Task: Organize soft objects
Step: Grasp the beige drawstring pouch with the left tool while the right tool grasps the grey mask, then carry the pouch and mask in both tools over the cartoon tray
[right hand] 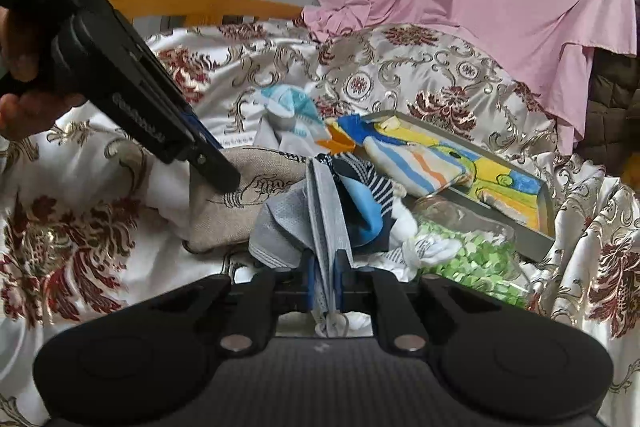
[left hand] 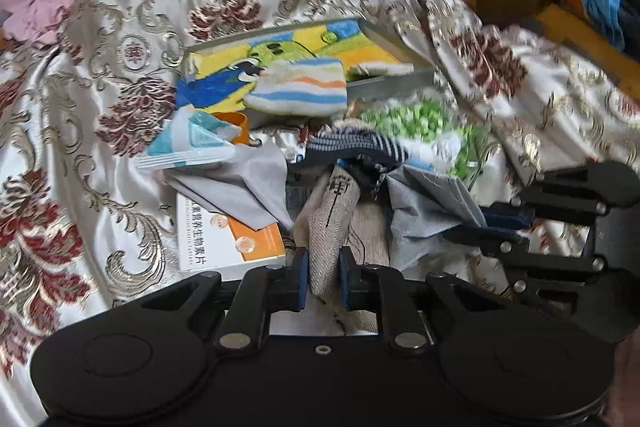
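Both claws are loaded, each pinching a different piece in the same heap on the bed. Left claw (left hand: 323,281) is pressed onto the beige burlap pouch (left hand: 340,211), bottom centre of its frame; pouch's long axis runs up-frame, straight away from the claw toward the striped navy sock (left hand: 356,145). Right claw (right hand: 324,283) is clamped on the folded grey cloth (right hand: 326,203), which stands on edge, long axis also running up-frame from the pads.

Key relation: in the right view the pouch lies left of the grey cloth, touching it, so the two held pieces sit side by side with the sock between them and the green-dotted bag (right hand: 468,259). Judgement: separating them means pulling apart sideways, left claw leftward; risk is dragging the sock along. Striped pastel cloth (left hand: 298,93) on the picture tray (left hand: 384,85) is farther up-frame, nearer neither claw clearly.
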`<action>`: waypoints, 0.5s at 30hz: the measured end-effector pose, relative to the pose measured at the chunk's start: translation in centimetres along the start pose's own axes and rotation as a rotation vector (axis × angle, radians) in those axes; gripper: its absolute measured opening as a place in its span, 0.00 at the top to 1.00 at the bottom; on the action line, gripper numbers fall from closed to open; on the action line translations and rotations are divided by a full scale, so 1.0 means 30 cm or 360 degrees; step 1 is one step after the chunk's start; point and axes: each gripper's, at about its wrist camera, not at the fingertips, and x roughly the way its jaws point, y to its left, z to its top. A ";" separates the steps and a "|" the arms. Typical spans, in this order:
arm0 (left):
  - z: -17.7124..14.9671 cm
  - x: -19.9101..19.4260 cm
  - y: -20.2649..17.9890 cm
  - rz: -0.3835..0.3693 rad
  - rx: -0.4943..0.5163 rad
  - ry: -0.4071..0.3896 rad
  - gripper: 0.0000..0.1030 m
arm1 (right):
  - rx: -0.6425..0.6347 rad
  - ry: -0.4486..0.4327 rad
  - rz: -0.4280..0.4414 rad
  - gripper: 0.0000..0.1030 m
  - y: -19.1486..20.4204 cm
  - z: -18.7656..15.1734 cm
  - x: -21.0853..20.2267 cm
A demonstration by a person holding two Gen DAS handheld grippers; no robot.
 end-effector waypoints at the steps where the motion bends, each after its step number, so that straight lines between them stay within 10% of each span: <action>1: 0.001 -0.014 0.002 0.0000 -0.0032 -0.0005 0.86 | 0.0001 -0.0014 -0.0002 0.91 0.000 0.002 -0.011; 15: -0.028 -0.096 -0.025 0.0014 -0.0222 0.0058 0.88 | 0.0148 -0.0154 -0.0014 0.91 -0.066 0.027 -0.121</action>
